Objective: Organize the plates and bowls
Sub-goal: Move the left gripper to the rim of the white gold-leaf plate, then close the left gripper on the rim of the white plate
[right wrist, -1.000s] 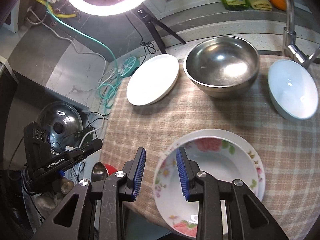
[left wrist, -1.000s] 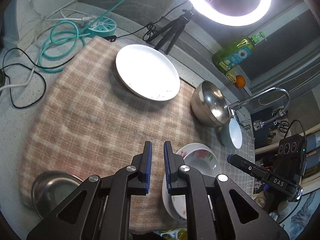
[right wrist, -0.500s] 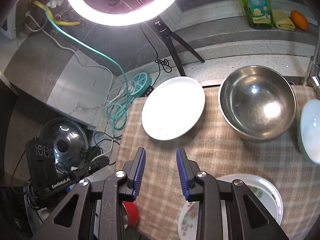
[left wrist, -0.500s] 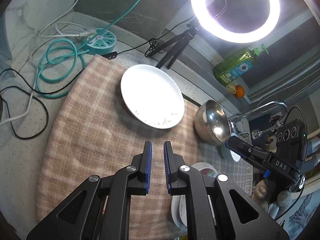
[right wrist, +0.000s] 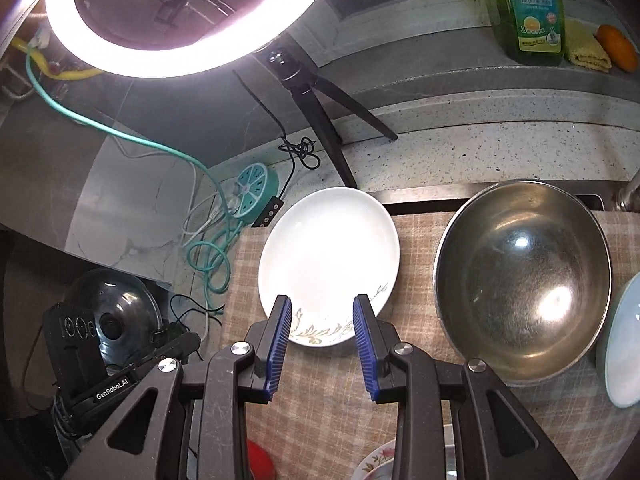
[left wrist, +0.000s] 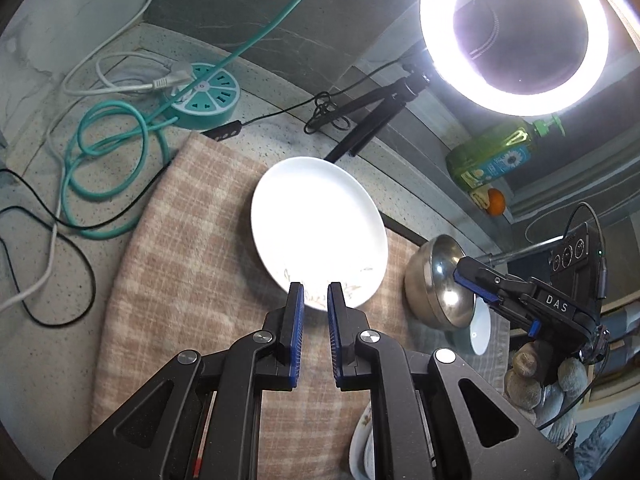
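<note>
A checked cloth [right wrist: 320, 400] is lying over the speckled surface [right wrist: 480, 148], carrying the dishes. Behind it a glowing ring light [right wrist: 168, 60] is standing on a small black tripod [right wrist: 320, 104].

The steel bowl [right wrist: 524, 280] is sitting upright on the cloth, to the right of the white plate [right wrist: 328, 256] and close to it; I cannot tell whether their rims are touching. The white plate is lying flat at the cloth's back edge, a leafy sprig pattern showing along its near rim. A pale blue bowl [right wrist: 620, 348] is showing at the right edge, just beside the steel bowl. The rim of a flowered dish [right wrist: 380, 464] is peeking in at the bottom, on the near side of the cloth.

The right gripper [right wrist: 322, 312] is hovering with its tips over the white plate's near rim, its blue-padded fingers [right wrist: 280, 332] standing apart and holding nothing. The left gripper [left wrist: 316, 300] is pointing at the same rim, its fingers [left wrist: 297, 312] drawn nearly together with only a narrow slit between them, empty.

A green detergent bottle [right wrist: 528, 8] is standing on the back ledge, an orange fruit [right wrist: 618, 42] lying near it, and a teal round power strip [right wrist: 256, 186] with coiled cable is sitting left of the cloth
</note>
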